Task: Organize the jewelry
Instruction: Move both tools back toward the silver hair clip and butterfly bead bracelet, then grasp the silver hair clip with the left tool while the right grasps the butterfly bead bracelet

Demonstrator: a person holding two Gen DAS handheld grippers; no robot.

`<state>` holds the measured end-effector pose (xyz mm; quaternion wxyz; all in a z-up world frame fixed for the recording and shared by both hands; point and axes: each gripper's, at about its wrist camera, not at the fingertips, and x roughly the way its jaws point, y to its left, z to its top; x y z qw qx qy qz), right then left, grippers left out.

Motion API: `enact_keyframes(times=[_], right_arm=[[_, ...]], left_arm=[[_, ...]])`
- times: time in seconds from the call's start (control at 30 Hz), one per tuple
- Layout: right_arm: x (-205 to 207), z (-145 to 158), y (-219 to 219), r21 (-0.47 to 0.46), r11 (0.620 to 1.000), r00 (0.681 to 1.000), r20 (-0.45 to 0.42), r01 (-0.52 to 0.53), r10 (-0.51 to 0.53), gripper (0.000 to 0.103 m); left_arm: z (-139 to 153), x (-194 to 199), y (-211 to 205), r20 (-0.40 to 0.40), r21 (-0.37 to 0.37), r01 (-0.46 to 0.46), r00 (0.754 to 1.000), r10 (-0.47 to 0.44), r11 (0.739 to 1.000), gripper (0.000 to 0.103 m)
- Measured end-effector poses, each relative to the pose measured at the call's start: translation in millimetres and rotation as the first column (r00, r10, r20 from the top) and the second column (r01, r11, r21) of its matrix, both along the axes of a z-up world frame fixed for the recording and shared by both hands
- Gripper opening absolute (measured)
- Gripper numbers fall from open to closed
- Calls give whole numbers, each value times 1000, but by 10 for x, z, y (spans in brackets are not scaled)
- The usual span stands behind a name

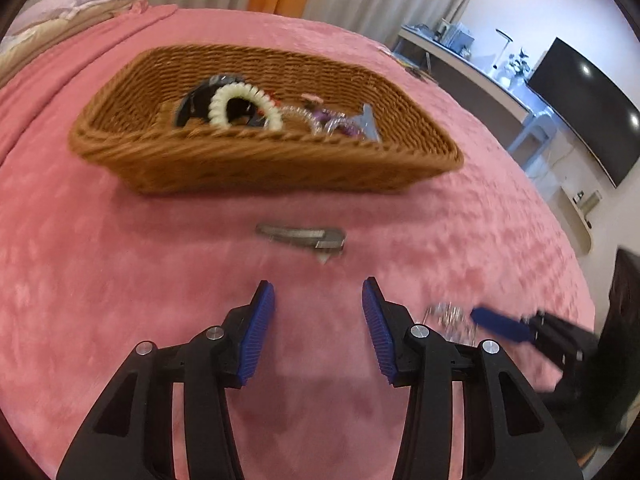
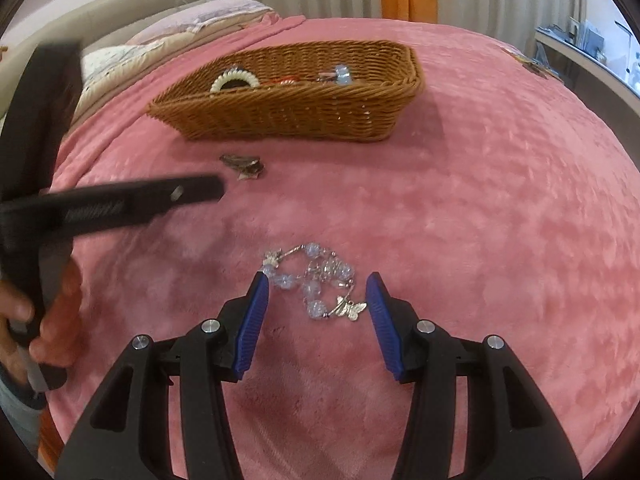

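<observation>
A woven wicker basket sits on the pink blanket and holds a cream spiral hair tie, clear bead pieces and a blue clip. A grey metal hair clip lies on the blanket in front of the basket. My left gripper is open and empty, just short of that clip. A clear-bead bracelet with butterfly charms lies between the open fingers of my right gripper, which rests low over it. The left gripper shows blurred at the left of the right wrist view.
Pillows and a headboard lie at the far left of the bed. A desk and a dark TV screen stand beyond the bed's right edge. Curtains hang behind.
</observation>
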<state>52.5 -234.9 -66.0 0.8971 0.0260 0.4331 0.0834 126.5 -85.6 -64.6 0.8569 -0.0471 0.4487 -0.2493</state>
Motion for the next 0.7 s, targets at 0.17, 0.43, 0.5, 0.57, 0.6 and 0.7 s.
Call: enact_keyframes(times=[0.17, 0.43, 0.5, 0.57, 0.6, 0.7], right_arm=[[16, -15, -10, 9, 1000, 1000, -9, -9, 9, 49], [30, -29, -68, 48, 999, 1000, -13, -11, 12, 49], [31, -29, -70, 49, 999, 1000, -12, -11, 12, 49], [27, -29, -67, 47, 999, 1000, -12, -11, 12, 49], [28, -29, -68, 46, 999, 1000, -11, -11, 12, 49], [38, -30, -60, 46, 999, 1000, -9, -11, 12, 49]], left_arm=[[-54, 145, -226, 12, 44, -34, 999, 33, 998, 59], [-83, 171, -351, 83, 150, -68, 995, 56, 986, 44], [-83, 151, -322, 90, 163, -71, 994, 56, 984, 21], [-68, 111, -217, 84, 138, -50, 996, 38, 989, 21], [-57, 90, -181, 86, 136, -40, 996, 29, 990, 21], [-33, -30, -86, 101, 144, -10, 995, -4, 990, 21]])
